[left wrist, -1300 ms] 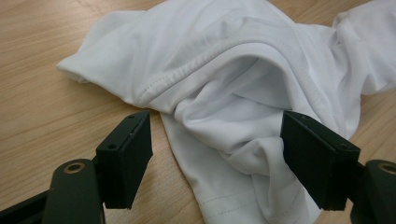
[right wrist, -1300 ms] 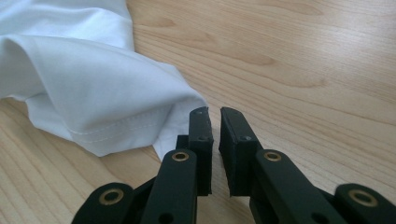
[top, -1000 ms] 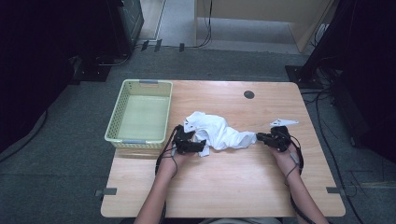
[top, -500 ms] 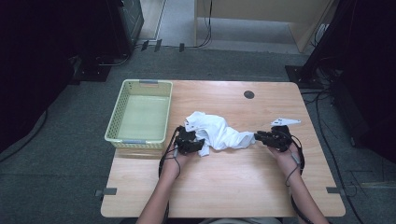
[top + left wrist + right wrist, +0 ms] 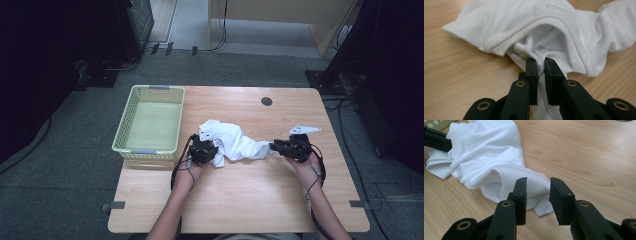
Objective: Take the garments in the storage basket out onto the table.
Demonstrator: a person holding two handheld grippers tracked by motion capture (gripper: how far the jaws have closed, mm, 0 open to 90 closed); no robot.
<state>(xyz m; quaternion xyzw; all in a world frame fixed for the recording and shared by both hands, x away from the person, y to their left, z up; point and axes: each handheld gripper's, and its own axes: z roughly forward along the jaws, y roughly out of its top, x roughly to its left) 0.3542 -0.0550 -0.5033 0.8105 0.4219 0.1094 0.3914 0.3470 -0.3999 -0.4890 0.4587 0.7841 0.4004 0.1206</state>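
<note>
A crumpled white garment point(image 5: 235, 142) lies on the wooden table point(image 5: 240, 200) between my two grippers. My left gripper point(image 5: 212, 150) sits at its left end. In the left gripper view the jaws have just been closing and are shut point(image 5: 541, 61) on a bunched fold of the garment point(image 5: 544, 25). My right gripper point(image 5: 274, 146) is at the garment's right tail. Its jaws have just been opening and stand apart point(image 5: 537, 182), with the tail of the garment point(image 5: 486, 157) lying loose between and behind them, untouched by the pads.
A pale green plastic basket point(image 5: 125, 122) stands on the table's left side, nothing inside it. A small white scrap point(image 5: 304, 129) lies just behind the right gripper. A black round cap point(image 5: 266, 101) is set in the tabletop at the back.
Both hands have stayed in place at the two ends of the garment. The garment's outline has hardly changed.
</note>
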